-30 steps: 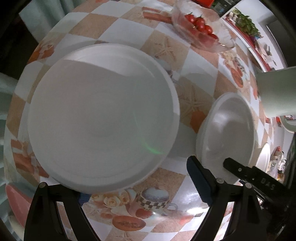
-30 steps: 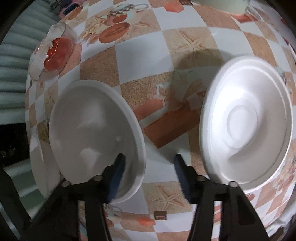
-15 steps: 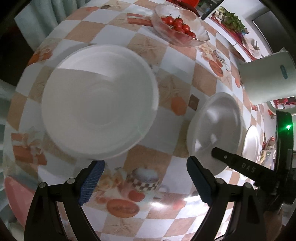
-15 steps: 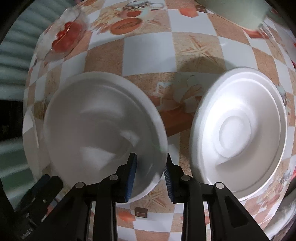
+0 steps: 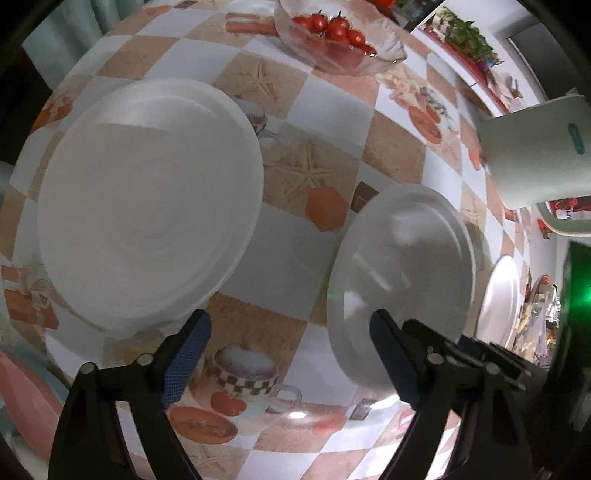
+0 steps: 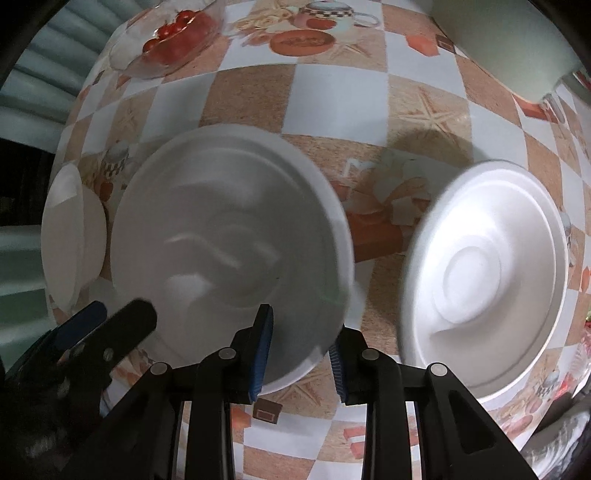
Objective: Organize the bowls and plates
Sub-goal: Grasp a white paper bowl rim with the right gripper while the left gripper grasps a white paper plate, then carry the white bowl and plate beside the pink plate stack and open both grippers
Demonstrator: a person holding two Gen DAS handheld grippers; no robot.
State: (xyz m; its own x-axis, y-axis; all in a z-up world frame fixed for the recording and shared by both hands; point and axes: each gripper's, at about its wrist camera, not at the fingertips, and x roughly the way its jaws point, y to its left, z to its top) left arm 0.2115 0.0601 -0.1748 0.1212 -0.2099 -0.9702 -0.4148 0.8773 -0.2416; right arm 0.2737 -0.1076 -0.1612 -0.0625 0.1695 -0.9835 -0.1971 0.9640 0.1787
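Right gripper (image 6: pixel 301 350) clamps the white plate's (image 6: pixel 229 236) near rim

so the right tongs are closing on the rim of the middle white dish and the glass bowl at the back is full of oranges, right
Not quite: the glass bowl at the back holds small red tomatoes, not oranges; the left wrist view shows them clearly. The rest stands: in the right wrist view, the right tongs straddle the near rim of the middle white dish, one finger inside it and one outside.

Plates (image 6: pixel 484 258): white, matt, foam-like, smooth moulded rings; tablecloth (image 5: pixel 325 110): glossy printed vinyl, checked; fruit bowl (image 5: pixel 332 48): clear glass; gripper pads (image 6: pixel 262 347): blue ribbed rubber on matt black plastic fingers; kettle (image 5: pixel 535 147): smooth pale plastic.
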